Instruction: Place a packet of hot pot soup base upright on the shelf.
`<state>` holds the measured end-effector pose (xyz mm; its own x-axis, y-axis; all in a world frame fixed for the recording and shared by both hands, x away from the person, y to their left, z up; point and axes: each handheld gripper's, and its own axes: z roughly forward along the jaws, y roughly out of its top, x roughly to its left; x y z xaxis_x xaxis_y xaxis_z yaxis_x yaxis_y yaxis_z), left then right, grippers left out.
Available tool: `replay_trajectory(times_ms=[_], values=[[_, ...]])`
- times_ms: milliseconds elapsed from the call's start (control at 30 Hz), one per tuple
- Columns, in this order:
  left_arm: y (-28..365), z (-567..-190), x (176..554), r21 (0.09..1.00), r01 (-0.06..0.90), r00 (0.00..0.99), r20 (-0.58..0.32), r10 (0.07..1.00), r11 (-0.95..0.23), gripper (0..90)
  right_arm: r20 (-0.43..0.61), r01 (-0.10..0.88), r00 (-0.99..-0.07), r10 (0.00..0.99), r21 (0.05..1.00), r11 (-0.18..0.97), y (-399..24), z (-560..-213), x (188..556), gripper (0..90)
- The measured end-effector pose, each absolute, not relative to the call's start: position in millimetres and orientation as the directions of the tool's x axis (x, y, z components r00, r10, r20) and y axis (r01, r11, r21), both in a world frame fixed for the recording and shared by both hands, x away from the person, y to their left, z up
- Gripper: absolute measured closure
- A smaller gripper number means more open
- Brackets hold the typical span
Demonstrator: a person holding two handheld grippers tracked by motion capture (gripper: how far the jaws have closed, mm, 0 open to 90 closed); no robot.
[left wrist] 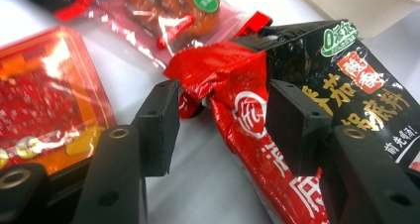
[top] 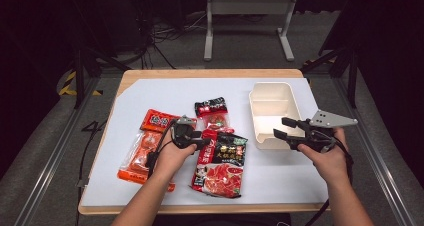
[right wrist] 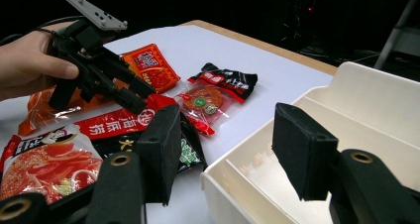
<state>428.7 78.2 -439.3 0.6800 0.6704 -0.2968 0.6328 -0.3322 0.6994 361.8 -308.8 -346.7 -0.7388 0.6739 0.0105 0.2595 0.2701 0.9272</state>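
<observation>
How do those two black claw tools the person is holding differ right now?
The left gripper is lowered among the sauce packets, its jaws straddling the crumpled end of a red packet. The right gripper hovers by the cream divided tray, with nothing between its jaws. Both have black padded jaws standing apart.

black tongs (top: 289, 134), grey three-cornered plate (top: 331, 119), bare forearms

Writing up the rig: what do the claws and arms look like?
Both claws, left and right, are black, each with two blocky rectangular pads on arms with metal-ringed screw holes. The right carries a grey three-cornered plate. Black cables trail back. Forearms are bare, no sleeves.
</observation>
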Motion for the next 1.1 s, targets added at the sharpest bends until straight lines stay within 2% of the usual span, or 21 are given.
replay_trajectory(times_ms=[100, 267, 433, 533, 667, 1100], values=[[78, -440, 429, 0.69, 0.646, 0.675, -0.316, 0.667, -0.326, 48.3, 0.036, 0.27, -0.74, 0.672, 0.931, 0.247, -308, -347, 362, 42.4], [72, -445, 431, 0.658, 0.663, 0.679, -0.326, 0.658, -0.357, 50.0, 0.035, 0.271, -0.739, 0.673, 0.93, 0.25, -308, -348, 363, 42.4], [71, -447, 432, 0.655, 0.672, 0.677, -0.353, 0.646, -0.345, 58.8, 0.038, 0.276, -0.739, 0.672, 0.928, 0.251, -307, -349, 362, 42.4], [72, -448, 432, 0.649, 0.685, 0.668, -0.379, 0.64, -0.33, 67.5, 0.04, 0.278, -0.74, 0.672, 0.927, 0.251, -307, -349, 363, 42.4], [73, -449, 432, 0.642, 0.7, 0.654, -0.401, 0.642, -0.312, 73.4, 0.04, 0.28, -0.742, 0.669, 0.926, 0.255, -306, -350, 363, 42.4], [76, -449, 431, 0.644, 0.721, 0.626, -0.446, 0.639, -0.257, 83.2, 0.05, 0.29, -0.744, 0.666, 0.922, 0.256, -304, -351, 364, 43.0]])
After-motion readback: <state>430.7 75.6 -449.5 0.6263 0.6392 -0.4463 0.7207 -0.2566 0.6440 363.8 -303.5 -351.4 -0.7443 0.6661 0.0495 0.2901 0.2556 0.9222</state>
